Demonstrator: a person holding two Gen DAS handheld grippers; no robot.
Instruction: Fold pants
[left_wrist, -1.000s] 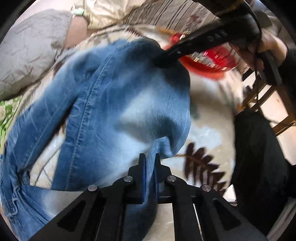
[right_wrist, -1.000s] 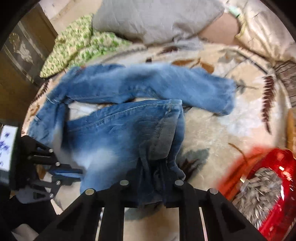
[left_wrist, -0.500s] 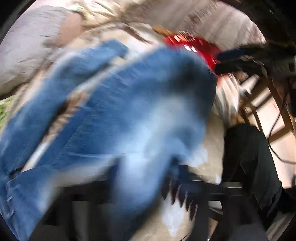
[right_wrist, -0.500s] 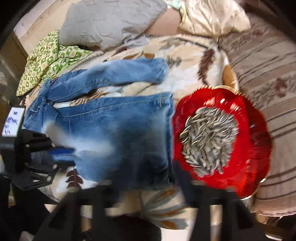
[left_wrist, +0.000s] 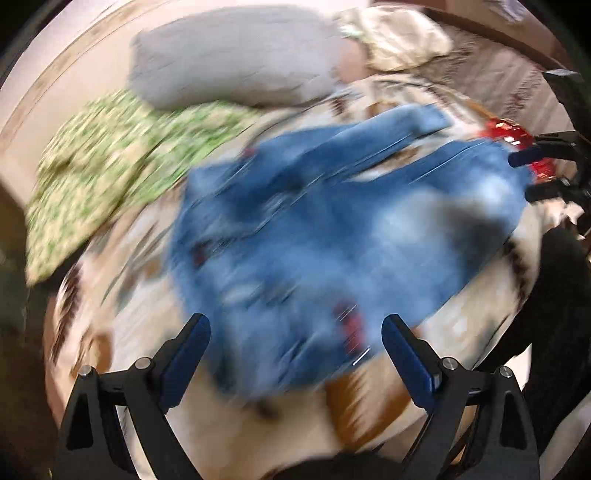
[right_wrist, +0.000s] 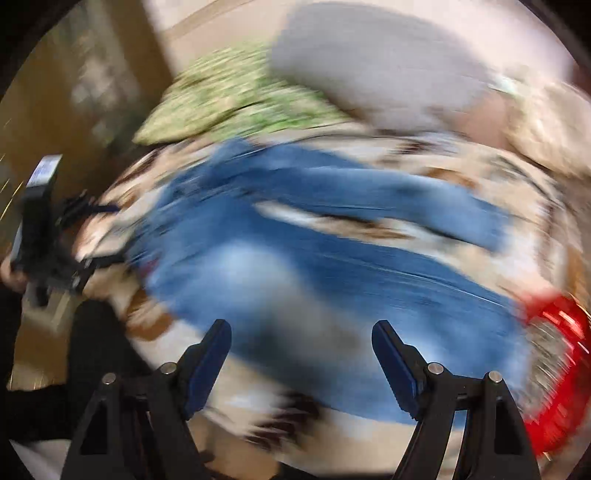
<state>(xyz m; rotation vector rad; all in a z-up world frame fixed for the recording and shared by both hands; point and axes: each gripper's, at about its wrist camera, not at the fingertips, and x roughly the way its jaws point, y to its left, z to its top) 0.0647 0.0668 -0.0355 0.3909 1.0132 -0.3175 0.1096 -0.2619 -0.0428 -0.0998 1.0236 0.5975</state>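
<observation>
Blue jeans (left_wrist: 332, 236) spread on a leaf-patterned blanket (left_wrist: 369, 406) (both views blurred), left gripper (left_wrist: 295, 328) fingers spread wide with nothing between them, right gripper (right_wrist: 301, 332) likewise agape and empty above the denim, red dish (right_wrist: 554, 369) beside the jeans.

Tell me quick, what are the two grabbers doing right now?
Left gripper: open, holding nothing; the jeans lie on the bed below.
Right gripper: open, holding nothing.
</observation>
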